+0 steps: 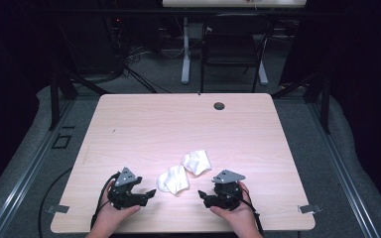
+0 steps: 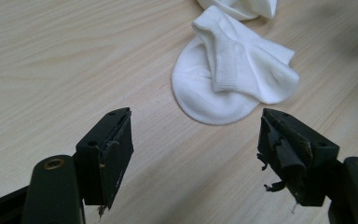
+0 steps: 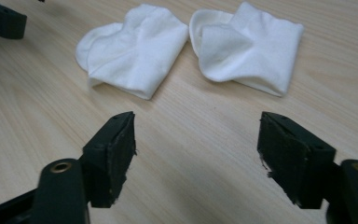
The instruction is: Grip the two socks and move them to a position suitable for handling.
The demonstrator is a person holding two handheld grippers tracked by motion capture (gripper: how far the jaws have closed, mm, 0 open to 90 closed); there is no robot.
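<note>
**Sizing up two soft white socks before we take hold**

Looking down from the high view, we see two white socks near the front middle of the table (image 1: pixel 129 124): the nearer sock (image 1: pixel 173 180) lies between our two tools, and the farther sock (image 1: pixel 197 161) sits just beyond it, the two touching or nearly so. The left gripper (image 1: pixel 151 193) and the right gripper (image 1: pixel 201 194) rest low at the near edge, pointing inward at the socks, fingers spread wide and empty.

In the left gripper view, our fingers (image 2: pixel 116 149) stand wide apart with bare table between them. The nearer sock (image 2: pixel 233 79) lies just ahead, folded, its ribbed cuff lying across the rounded foot part.

In the right gripper view, the fingers (image 3: pixel 116 154) are likewise wide with nothing between them. Both socks lie ahead, the nearer sock (image 3: pixel 135 51) at left and the farther sock (image 3: pixel 251 46) at right.

We judge them light, limp and unbreakable, likely to sag and unfold when lifted. We would pinch a doubled edge or the thicker cuff, pressing down to the table so the thin cloth does not slip out.
</note>
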